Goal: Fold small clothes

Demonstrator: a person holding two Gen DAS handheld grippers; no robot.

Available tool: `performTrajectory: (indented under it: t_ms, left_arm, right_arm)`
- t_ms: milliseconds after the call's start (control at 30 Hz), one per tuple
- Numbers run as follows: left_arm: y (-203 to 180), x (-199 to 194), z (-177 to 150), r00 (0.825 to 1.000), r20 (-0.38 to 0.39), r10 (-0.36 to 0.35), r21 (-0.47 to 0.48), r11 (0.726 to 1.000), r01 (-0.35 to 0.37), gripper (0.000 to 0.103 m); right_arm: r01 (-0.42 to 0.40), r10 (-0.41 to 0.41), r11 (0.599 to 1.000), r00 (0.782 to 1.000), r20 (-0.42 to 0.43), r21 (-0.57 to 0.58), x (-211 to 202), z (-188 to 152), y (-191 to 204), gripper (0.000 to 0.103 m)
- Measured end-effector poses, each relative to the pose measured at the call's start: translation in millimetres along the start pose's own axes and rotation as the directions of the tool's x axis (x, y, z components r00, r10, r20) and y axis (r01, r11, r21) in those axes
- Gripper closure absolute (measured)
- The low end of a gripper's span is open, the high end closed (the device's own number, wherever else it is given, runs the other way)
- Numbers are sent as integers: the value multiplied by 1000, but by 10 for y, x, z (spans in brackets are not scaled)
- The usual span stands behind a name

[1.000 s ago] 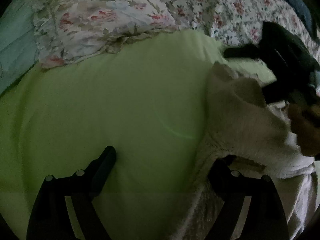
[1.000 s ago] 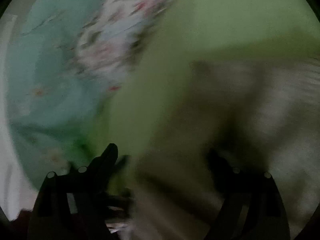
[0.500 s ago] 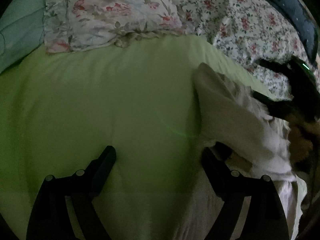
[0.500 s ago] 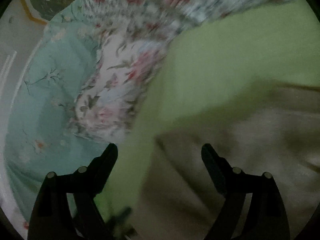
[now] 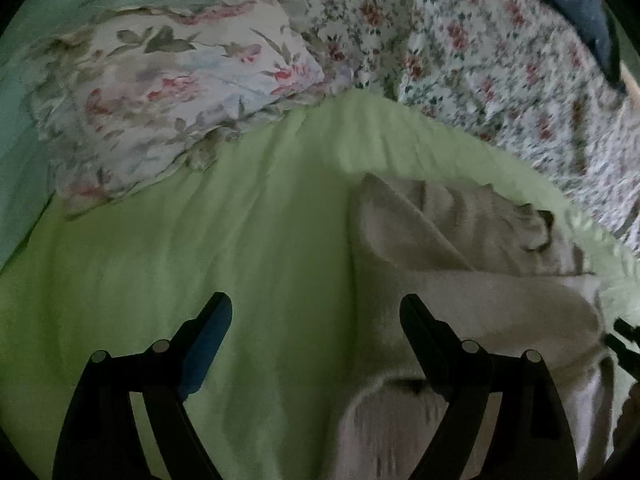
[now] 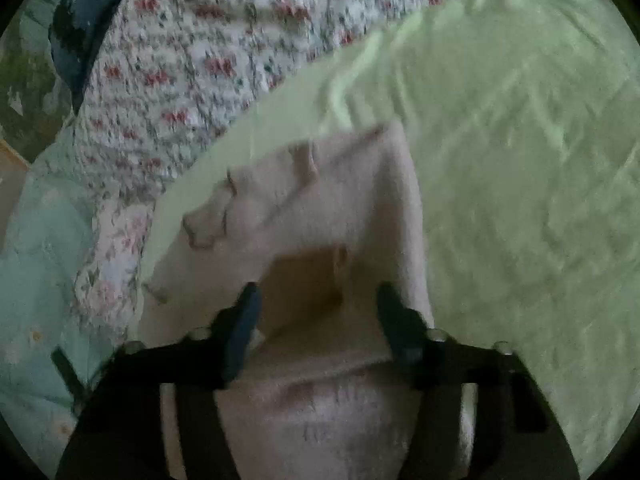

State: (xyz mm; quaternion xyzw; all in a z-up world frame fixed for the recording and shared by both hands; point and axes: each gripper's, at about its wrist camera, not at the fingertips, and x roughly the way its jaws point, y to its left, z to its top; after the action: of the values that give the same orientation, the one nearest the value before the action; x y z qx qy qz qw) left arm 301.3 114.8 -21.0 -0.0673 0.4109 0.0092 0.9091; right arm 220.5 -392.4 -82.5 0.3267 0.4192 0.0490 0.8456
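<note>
Bed: a dim room; a green sheet (image 5: 224, 248) covers the bed, with a floral pillow (image 5: 160, 92) at the far left and a flowered quilt (image 5: 480, 52) along the far right.
Garment: a small beige garment (image 5: 460, 280) lies on the sheet at the right of the left wrist view, its left edge running straight from near to far.
Fold so far: one layer lies doubled over another, and a diagonal flap shows at the far end; the shape is still bulky and uneven, with a rumpled far right corner.
Left hand-held gripper (image 5: 316, 316): spread wide and holding nothing; its left finger is over bare sheet, its right finger over the garment's near part. Whether it touches the cloth cannot be told.
Right hand-held gripper (image 6: 318, 304): jaws apart, low over the garment (image 6: 320, 200), a finger to each side of a raised fold; no cloth is pinched between them.
Progress: judged partway, a first fold made.
Left to do: probably flatten, fold once more into a compact shape, and square the edges.
</note>
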Motion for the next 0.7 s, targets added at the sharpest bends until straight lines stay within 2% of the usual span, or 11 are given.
performTrajectory:
  t_ms: [67, 167, 200, 267, 367, 400, 433, 467, 533, 633, 700]
  left_arm:
    - [-14, 109, 37, 1000, -16, 26, 1, 1000, -26, 16]
    - [25, 315, 53, 997, -63, 42, 0, 999, -42, 16]
    - [43, 380, 48, 996, -79, 45, 0, 999, -45, 16]
    - [66, 464, 28, 994, -99, 40, -4, 999, -41, 16]
    - [58, 534, 19, 993, -105, 44, 2, 999, -44, 16]
    - [52, 545, 18, 993, -104, 53, 7, 999, -53, 16]
    - [46, 557, 16, 993, -104, 61, 13, 998, -60, 16]
    - [40, 567, 13, 992, -103, 66, 17, 998, -65, 15]
    - [39, 579, 12, 992, -99, 75, 19, 997, -73, 14]
    - [61, 602, 9, 992, -95, 78, 14, 997, -77, 11]
    - [52, 616, 1, 992, -91, 87, 17, 996, -86, 9]
  right_arm:
    - [1, -1, 1000, 1000, -17, -19, 83, -22, 14, 50]
    - [50, -49, 998, 998, 30, -33, 171, 26, -3, 49]
    - [46, -45, 998, 998, 41, -34, 187, 31, -15, 49]
    - [7, -4, 998, 999, 42, -58, 286, 27, 28, 37]
    - [-15, 17, 986, 1000, 12, -165, 389, 10, 175, 37]
    - [-30, 28, 981, 1000, -12, -192, 415, 8, 219, 43]
    - [-31, 25, 978, 999, -30, -205, 429, 8, 242, 63]
    - [-20, 11, 979, 999, -45, -205, 406, 11, 230, 92]
    - [-57, 48, 990, 996, -70, -128, 269, 66, 191, 95]
    - [-184, 183, 983, 983, -16, -29, -206, 151, 221, 96]
    - [-166, 166, 986, 986, -5, -32, -385, 183, 295, 96]
